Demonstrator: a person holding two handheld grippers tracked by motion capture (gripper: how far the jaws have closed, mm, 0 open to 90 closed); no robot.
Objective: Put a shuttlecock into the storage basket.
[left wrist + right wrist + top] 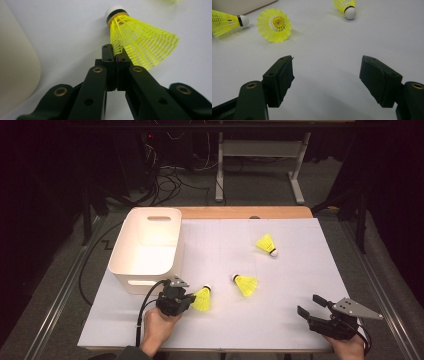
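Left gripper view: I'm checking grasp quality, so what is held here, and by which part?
The left gripper is shut on the yellow plastic shuttlecock, pinching the mesh skirt's edge, not the white cork tip.

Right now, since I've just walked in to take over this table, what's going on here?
A person's left gripper is shut on the skirt edge of a yellow plastic shuttlecock beside the white plastic bin. The right gripper rests open over the white table sheet. Two more yellow shuttlecocks lie loose on the sheet.

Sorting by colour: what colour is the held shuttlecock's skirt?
Yellow, a net-like mesh, on the shuttlecock in the left gripper; clearest in the left gripper view.
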